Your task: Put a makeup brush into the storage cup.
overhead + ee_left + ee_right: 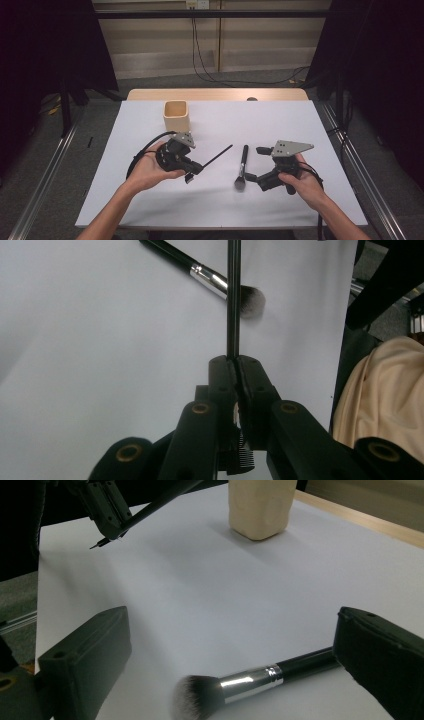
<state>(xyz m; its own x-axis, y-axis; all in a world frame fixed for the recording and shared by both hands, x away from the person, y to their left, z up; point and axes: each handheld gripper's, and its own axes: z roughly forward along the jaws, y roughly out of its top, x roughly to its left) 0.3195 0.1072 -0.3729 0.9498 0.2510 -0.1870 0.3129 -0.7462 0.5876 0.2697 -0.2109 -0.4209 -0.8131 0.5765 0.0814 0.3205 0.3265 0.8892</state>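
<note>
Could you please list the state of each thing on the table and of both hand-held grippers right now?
Left hand-held gripper: shut on the thin black stick.
Thin black stick: held off the table, pointing away from the jaws.
Right hand-held gripper: open, jaws on either side of the makeup brush.
Makeup brush: lying flat on the table, not gripped.
Beige cup: upright, nothing visible inside.

The makeup brush (235, 682) has a glossy black handle, a shiny metal ferrule and soft, dense bristles. The thin rod (233, 300) looks smooth and glossy black. The counter (280, 125) is matt white with a wooden edge. The cup (176, 115) looks matt, pale wood.
</note>
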